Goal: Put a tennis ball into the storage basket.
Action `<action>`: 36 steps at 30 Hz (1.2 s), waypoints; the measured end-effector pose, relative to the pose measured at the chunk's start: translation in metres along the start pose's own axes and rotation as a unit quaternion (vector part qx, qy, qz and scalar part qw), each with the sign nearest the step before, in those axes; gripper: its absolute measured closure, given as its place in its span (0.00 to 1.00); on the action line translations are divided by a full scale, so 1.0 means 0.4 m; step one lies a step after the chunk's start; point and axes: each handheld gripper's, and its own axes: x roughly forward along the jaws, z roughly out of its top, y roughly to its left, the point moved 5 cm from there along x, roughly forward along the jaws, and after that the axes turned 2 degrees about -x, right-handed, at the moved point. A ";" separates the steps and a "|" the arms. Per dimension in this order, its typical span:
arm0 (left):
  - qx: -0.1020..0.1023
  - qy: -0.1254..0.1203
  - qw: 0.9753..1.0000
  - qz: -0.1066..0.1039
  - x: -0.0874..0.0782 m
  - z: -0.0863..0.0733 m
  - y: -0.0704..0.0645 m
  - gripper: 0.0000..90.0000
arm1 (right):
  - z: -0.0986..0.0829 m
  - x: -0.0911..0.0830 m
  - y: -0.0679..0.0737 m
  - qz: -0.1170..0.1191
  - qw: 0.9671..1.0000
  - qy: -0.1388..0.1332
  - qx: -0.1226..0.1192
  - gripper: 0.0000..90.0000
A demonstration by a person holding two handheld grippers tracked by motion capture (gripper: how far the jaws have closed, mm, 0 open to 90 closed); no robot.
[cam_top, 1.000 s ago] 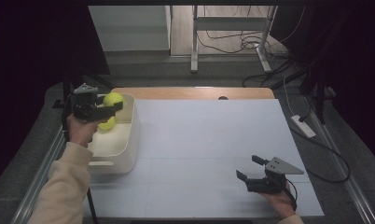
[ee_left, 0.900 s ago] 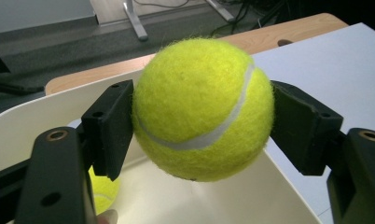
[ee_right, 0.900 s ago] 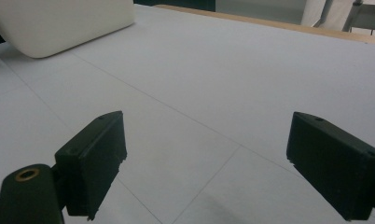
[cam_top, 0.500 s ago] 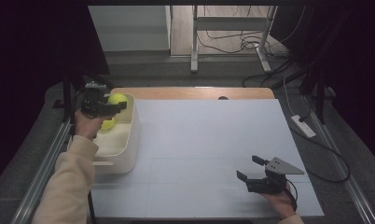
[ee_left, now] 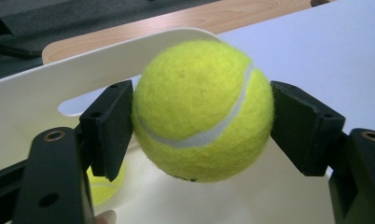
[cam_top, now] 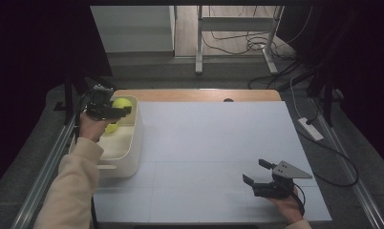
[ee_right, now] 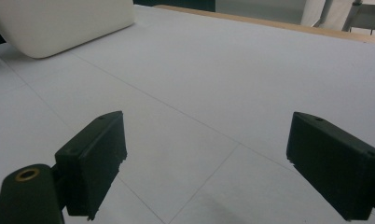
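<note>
**Tennis ball held over the white bin**

We see a yellow-green tennis ball (ee_left: pixel 203 110) clamped between the two black jaws of the left gripper (ee_left: pixel 202 116), one pad pressed to each side of it. In the high view that ball (cam_top: pixel 122 103) sits above the far end of the white bin (cam_top: pixel 133 143), held clear of the bin's floor, with the left gripper (cam_top: pixel 114 110) reaching in from the bin's outer side.

Below the held ball we see a second tennis ball (cam_top: pixel 112 127) lying inside the bin; in the left gripper view part of it (ee_left: pixel 101 186) peeks out under the left-hand pad. The bin's rounded far wall (ee_left: pixel 45 93) rises behind the held ball.

The bin stands at the left edge of the pale table mat (cam_top: pixel 218 143), which covers most of the wooden table (cam_top: pixel 195 94). The person's left hand (cam_top: pixel 90 128) grips the tool, and a cream sleeve (cam_top: pixel 73 186) runs back to the bottom edge.

Well apart from all this, near the mat's front right corner, the right gripper (cam_top: pixel 256 173) rests low over the mat with its jaws spread wide and nothing between them. In the right gripper view its pads (ee_right: pixel 94 158) frame bare mat, with a corner of the bin (ee_right: pixel 59 23) far off.
</note>
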 end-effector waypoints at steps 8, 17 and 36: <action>-0.009 -0.052 0.998 -0.023 -0.041 0.011 -0.014 0.13 | 0.000 -0.001 -0.001 -0.002 1.000 0.001 0.000 0.13; 0.015 -0.098 0.992 -0.078 -0.099 -0.004 -0.050 0.09 | -0.002 -0.007 -0.005 -0.004 1.000 0.001 0.001 0.13; 0.059 -0.138 0.978 -0.144 -0.151 -0.046 -0.166 0.08 | -0.005 -0.010 -0.004 -0.005 1.000 -0.001 0.005 0.13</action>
